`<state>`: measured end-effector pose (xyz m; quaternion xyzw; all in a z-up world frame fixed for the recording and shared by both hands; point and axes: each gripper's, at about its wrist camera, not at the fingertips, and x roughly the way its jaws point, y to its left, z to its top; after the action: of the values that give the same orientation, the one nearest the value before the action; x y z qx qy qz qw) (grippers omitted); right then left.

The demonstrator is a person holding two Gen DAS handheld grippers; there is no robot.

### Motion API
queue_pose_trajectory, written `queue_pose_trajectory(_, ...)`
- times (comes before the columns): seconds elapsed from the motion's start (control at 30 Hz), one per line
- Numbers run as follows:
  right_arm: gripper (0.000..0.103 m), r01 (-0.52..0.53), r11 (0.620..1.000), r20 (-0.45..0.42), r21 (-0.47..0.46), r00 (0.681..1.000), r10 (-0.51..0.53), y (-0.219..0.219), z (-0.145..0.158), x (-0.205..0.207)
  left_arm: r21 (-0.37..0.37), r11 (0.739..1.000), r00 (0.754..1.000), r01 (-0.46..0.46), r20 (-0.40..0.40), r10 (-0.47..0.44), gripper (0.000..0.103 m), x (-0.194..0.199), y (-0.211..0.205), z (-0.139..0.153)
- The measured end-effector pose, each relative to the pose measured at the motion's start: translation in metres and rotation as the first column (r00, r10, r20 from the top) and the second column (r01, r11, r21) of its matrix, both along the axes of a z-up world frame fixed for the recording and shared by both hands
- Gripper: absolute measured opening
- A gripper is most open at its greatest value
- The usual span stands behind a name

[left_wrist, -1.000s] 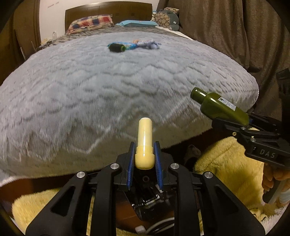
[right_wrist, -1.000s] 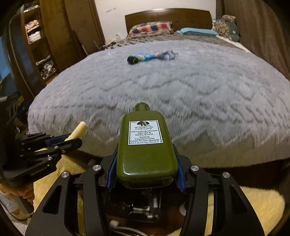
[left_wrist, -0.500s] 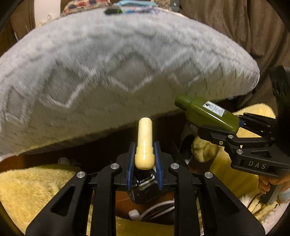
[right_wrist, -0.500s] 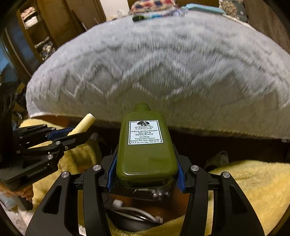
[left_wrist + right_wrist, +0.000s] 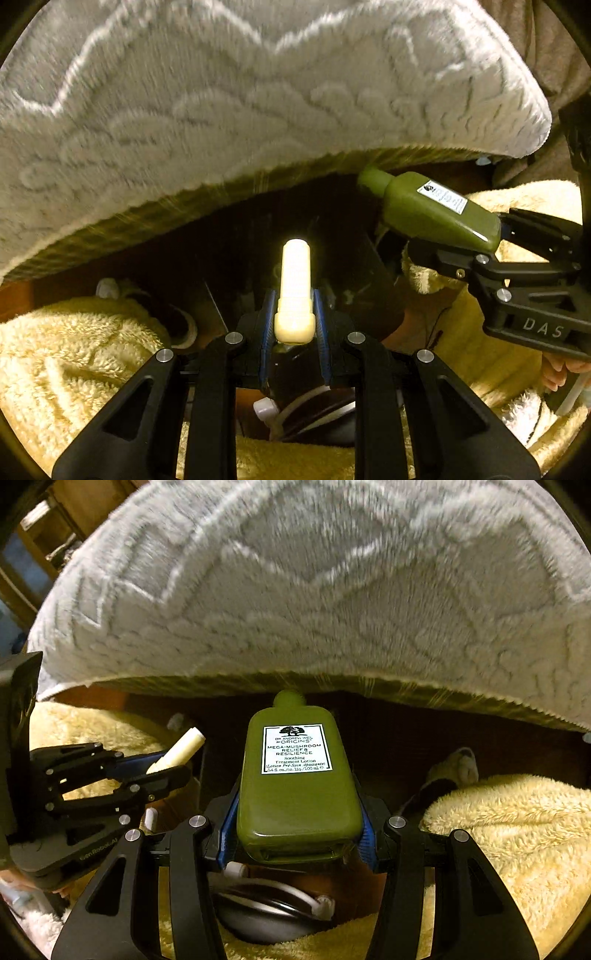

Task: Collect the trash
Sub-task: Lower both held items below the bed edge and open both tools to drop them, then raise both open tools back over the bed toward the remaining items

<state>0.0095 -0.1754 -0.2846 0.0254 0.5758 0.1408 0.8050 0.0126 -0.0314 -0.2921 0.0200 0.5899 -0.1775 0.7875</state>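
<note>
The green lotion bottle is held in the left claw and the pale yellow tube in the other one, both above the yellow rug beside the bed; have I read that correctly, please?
Not quite: the green lotion bottle is in the right claw, as the right wrist view shows. The pale yellow tube is in the left claw. Both are above the yellow rug beside the bed.

"ORIGINS" on green bottle (image 5: 298, 775), "DAS" on tongs (image 5: 458, 236)
</note>
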Motion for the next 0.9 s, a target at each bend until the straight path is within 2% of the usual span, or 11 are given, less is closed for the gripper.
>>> queue_pose_trajectory(0.27, 0.052, -0.001, 1.000, -0.049, -0.009, 0.999, 0.001, 0.007, -0.020, 0.016, 0.004, 1.000, 0.998, 0.001, -0.062, -0.001, 0.019, 0.004, 0.000, -0.020)
queue_pose_trajectory(0.5, 0.054, 0.000, 1.000, -0.052, 0.007, 0.999, 0.000, 0.007, -0.020, 0.024, 0.005, 1.000, 0.996, 0.005, -0.087, -0.004, 0.019, 0.009, 0.002, -0.031)
queue_pose_trajectory(0.57, 0.055, 0.008, 1.000, -0.049, 0.007, 0.999, -0.008, 0.008, -0.021, 0.026, 0.010, 1.000, 0.997, 0.003, -0.082, -0.002, 0.026, 0.009, 0.002, -0.028)
queue_pose_trajectory(0.63, 0.060, 0.022, 1.000, -0.038, 0.008, 0.999, -0.021, 0.003, -0.019, 0.027, 0.015, 1.000, 0.998, -0.005, -0.069, 0.006, 0.040, 0.009, 0.003, -0.026)
queue_pose_trajectory(0.67, 0.061, 0.026, 1.000, -0.031, 0.007, 0.999, -0.026, 0.002, -0.017, 0.026, 0.015, 1.000, 0.998, -0.008, -0.064, 0.009, 0.043, 0.009, 0.003, -0.023)
queue_pose_trajectory(0.8, 0.073, 0.044, 0.999, 0.001, 0.005, 0.999, -0.044, -0.005, -0.007, 0.025, 0.033, 0.999, 0.999, -0.024, -0.021, 0.025, 0.065, 0.008, 0.006, -0.010)
queue_pose_trajectory(0.9, 0.085, 0.056, 0.998, 0.028, 0.000, 0.998, -0.056, -0.008, 0.001, 0.024, 0.047, 0.998, 0.999, -0.032, 0.016, 0.031, 0.076, 0.007, 0.008, 0.002)
